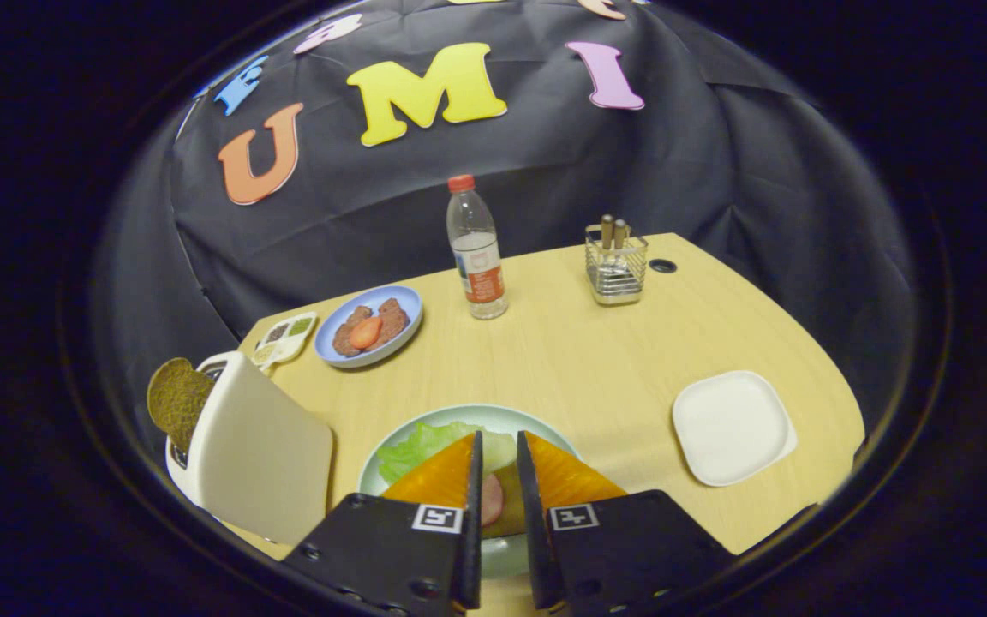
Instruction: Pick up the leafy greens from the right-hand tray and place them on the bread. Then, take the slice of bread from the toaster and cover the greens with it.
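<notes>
Fingers (498,467) nearly together w/ a narrow gap, gripping nothing, over greens (425,446) on plate (468,417). Bread slice (175,396) sticks out of toaster (254,454), near left.

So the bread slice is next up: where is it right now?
In the gripper view the bread slice stands up out of the white toaster, left of the fingers and the plate with the greens. The gripper hangs over that plate, fingers slightly apart.

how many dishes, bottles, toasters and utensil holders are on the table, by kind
Dishes: 4: green plate under the nearly closed gripper, blue plate, white square tray, small divided dish
Bottles: 1
Toasters: 1
Utensil holders: 1
Total: 7
</notes>
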Demonstrator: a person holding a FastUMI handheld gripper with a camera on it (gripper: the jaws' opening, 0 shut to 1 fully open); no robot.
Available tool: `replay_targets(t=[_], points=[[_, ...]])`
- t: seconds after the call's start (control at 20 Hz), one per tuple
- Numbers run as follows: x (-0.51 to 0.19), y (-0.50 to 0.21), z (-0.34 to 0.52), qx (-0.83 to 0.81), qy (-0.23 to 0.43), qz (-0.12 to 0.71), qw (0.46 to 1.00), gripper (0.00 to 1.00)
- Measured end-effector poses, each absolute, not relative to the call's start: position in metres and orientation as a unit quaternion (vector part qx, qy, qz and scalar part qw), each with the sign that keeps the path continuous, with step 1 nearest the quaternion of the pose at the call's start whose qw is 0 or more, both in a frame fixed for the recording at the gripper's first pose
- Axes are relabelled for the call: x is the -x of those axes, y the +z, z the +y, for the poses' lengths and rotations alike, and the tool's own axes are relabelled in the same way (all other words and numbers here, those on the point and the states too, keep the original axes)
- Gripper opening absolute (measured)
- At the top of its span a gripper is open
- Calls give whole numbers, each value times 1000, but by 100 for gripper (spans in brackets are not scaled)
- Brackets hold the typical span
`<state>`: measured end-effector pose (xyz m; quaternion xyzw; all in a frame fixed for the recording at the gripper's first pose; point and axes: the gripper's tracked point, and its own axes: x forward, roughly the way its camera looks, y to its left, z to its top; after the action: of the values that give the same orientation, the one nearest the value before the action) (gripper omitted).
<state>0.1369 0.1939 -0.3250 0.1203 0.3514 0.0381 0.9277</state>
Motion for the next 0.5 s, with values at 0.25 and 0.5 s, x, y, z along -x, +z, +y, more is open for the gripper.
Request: replay_targets(t=[0.25, 0.5], points=[[-124, -294, 180, -82, 43, 317, 944, 60], [-106, -217, 171, -30, 37, 231, 972, 98]])
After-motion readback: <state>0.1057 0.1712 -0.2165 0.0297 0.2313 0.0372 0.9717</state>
